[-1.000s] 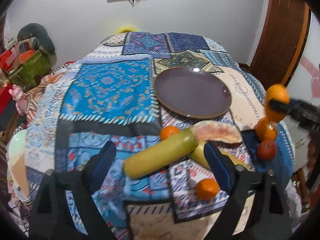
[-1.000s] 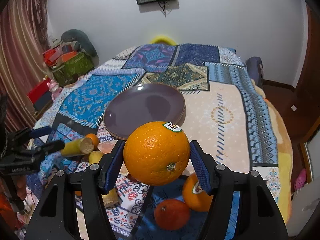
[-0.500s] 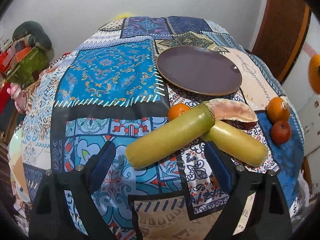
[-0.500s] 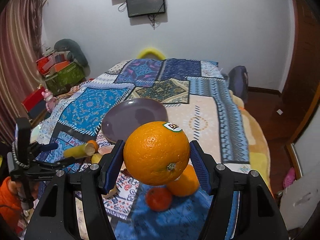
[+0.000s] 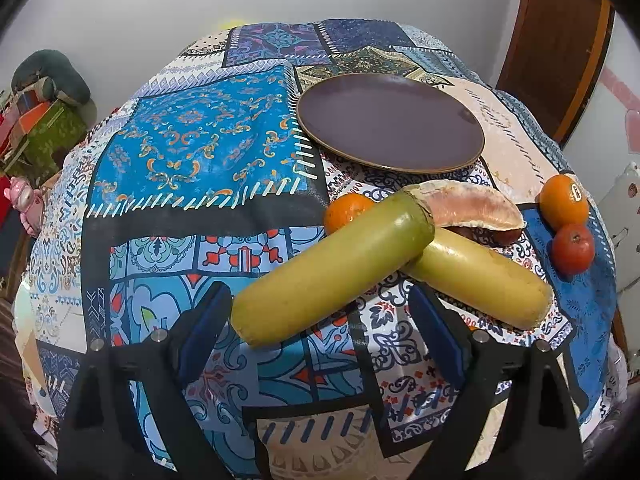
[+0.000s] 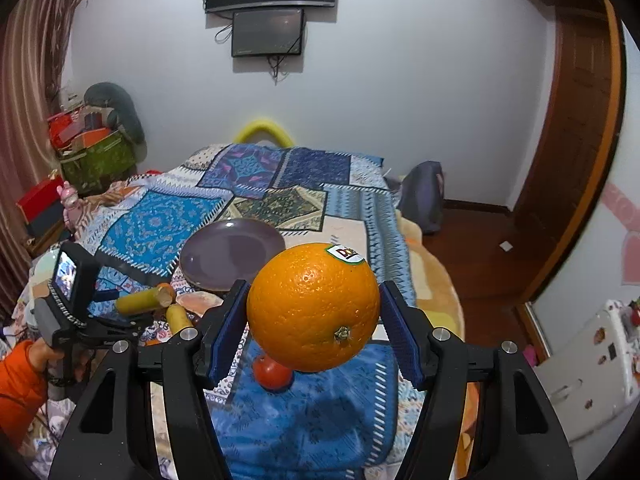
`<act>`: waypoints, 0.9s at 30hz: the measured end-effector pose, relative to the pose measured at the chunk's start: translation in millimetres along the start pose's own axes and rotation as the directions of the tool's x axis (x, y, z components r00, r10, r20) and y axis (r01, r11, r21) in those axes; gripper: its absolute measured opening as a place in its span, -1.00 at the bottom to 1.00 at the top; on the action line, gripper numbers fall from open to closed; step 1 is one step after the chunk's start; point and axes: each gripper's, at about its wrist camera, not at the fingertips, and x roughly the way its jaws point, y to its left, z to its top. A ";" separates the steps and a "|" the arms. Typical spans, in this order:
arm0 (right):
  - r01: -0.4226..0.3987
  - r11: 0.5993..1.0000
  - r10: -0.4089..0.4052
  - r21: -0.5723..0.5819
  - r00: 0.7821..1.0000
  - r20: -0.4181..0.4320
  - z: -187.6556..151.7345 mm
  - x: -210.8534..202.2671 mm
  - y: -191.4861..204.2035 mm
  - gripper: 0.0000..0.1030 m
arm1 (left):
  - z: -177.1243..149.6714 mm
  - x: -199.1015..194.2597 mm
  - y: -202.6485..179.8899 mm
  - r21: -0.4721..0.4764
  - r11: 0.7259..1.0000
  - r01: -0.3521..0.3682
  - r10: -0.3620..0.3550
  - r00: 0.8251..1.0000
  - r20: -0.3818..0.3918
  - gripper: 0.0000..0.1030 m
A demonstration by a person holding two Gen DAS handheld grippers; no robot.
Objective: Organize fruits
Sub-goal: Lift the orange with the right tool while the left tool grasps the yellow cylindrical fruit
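Note:
My right gripper [image 6: 314, 336] is shut on a big stickered orange [image 6: 313, 307] and holds it high above the table. My left gripper [image 5: 320, 330] is open, low over the table, its pads either side of the near end of a yellow-green cylindrical fruit [image 5: 332, 270]. A second yellow-green fruit [image 5: 480, 278] lies under it. Beside them lie a pinkish pomelo slice [image 5: 472, 208], a small orange [image 5: 347, 210], another orange [image 5: 564, 200] and a red-orange fruit [image 5: 573, 249]. The empty purple plate [image 5: 390, 122] sits behind; it also shows in the right wrist view [image 6: 232, 254].
A patchwork cloth [image 5: 192, 148] covers the round table. Boxes and a green bag [image 6: 96, 152] stand at the left wall. A wooden door [image 6: 576, 152] is at the right. A white appliance [image 6: 592, 364] stands near the table's right edge.
My right gripper rose and pulled back with the orange. My left gripper moved forward and lower onto the yellow-green fruit, which now lies between its pads.

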 end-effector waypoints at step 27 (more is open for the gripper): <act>-0.138 0.990 0.135 -0.037 0.988 -0.071 -15.2 77.4 21.7 0.20 | 1.7 23.1 1.9 0.002 0.998 -0.064 0.064 0.997 -0.053 0.38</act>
